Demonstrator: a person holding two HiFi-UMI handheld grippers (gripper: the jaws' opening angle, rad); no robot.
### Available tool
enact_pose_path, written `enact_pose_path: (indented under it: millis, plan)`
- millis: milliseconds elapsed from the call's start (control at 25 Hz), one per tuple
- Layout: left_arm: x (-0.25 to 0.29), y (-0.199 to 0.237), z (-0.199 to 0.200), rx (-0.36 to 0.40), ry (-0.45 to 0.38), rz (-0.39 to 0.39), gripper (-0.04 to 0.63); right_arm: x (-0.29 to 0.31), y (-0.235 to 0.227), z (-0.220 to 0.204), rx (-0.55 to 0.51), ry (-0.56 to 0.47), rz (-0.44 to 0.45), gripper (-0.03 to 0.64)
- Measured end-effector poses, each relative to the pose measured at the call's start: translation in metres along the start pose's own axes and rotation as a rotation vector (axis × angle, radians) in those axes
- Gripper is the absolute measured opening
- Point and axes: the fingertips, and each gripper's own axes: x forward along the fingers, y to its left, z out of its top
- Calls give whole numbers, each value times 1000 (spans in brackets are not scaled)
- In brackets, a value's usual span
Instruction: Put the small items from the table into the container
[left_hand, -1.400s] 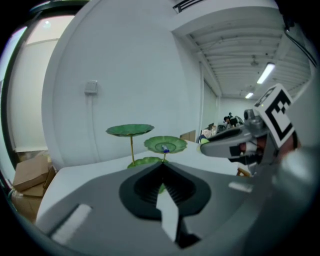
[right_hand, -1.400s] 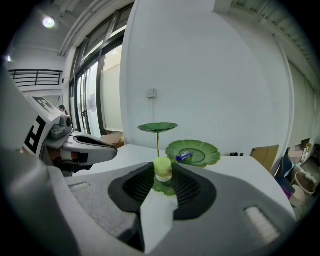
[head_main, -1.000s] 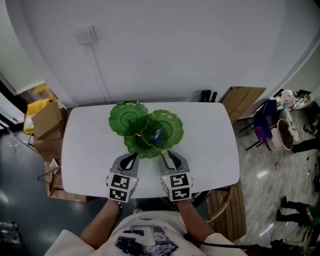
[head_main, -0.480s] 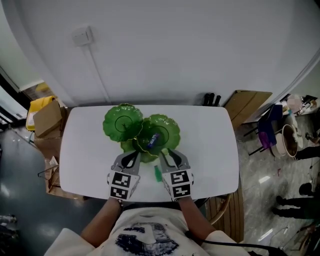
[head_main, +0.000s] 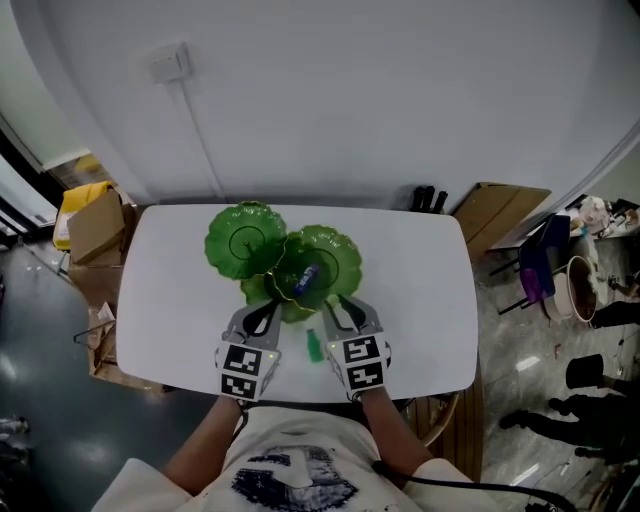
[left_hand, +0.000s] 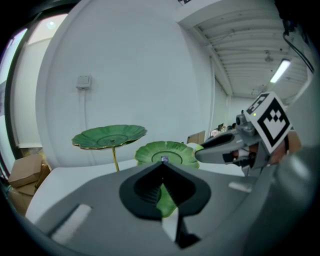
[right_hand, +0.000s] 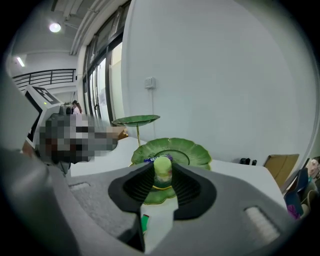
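A green three-leaf stand (head_main: 245, 238) rises from the white table (head_main: 420, 290), and a blue wrapped item (head_main: 308, 272) lies in its middle plate (head_main: 340, 250). A small green item (head_main: 314, 346) lies on the table between my grippers. My right gripper (head_main: 340, 303) is shut on a small pale green cylinder (right_hand: 162, 167), held just short of the lowest leaf; the right gripper view also shows the blue wrapped item (right_hand: 150, 160) in the plate beyond. My left gripper (head_main: 268, 308) is shut with nothing in it, its tips meeting in the left gripper view (left_hand: 163, 160).
Cardboard boxes (head_main: 95, 235) stand on the floor left of the table and a wooden board (head_main: 500, 215) leans at the right. Two dark objects (head_main: 428, 198) stand by the table's far edge. A wall socket (head_main: 168, 63) with a cable hangs behind the table.
Both grippers shifted a little near the table's front edge. The small green item between them has come into view. Neither gripper's jaws have changed.
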Motion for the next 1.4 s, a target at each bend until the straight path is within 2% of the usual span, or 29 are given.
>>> enact_pose_path:
  millis: [480,720,1400]
  plan:
    - [24,0,6,24,0,-44,-11,20,-8,0,-17,66,-2,106]
    - [35,-2,8,25,11,-62,-11,28,-12,-4,-111,122,-9,107]
    - [43,2,3,16,29,-54,-11,41,-14,-9,-107,157,1,109]
